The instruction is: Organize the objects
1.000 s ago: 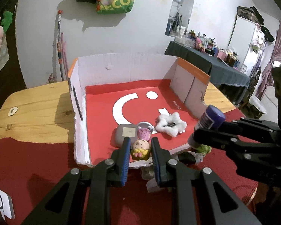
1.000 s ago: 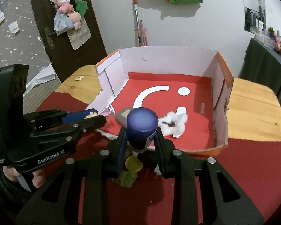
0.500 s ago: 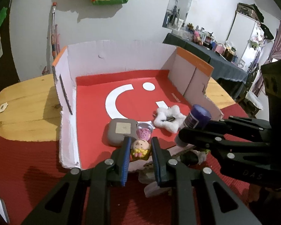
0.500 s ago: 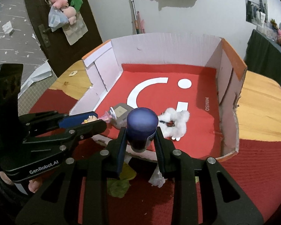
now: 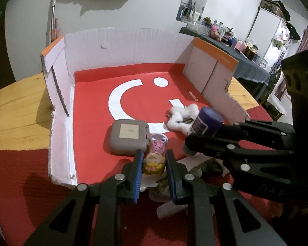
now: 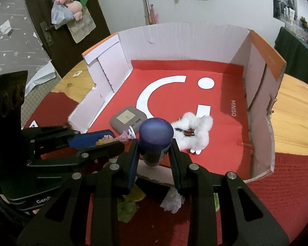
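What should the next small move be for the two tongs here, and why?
Probably carry both a little further over the box and lower them: the left tongs grip a doll, the right tongs a bottle, both at its torn near edge.

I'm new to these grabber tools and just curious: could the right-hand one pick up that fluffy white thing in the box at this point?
Probably not yet. The right gripper is already clamped on a purple-capped bottle, so its jaws are full. The way itself looks free: the fluffy white thing lies uncovered just beyond it on the box floor.

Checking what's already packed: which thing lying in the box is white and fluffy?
The fluffy white scrunchie, near the box's front edge; the case beside it is grey and smooth.
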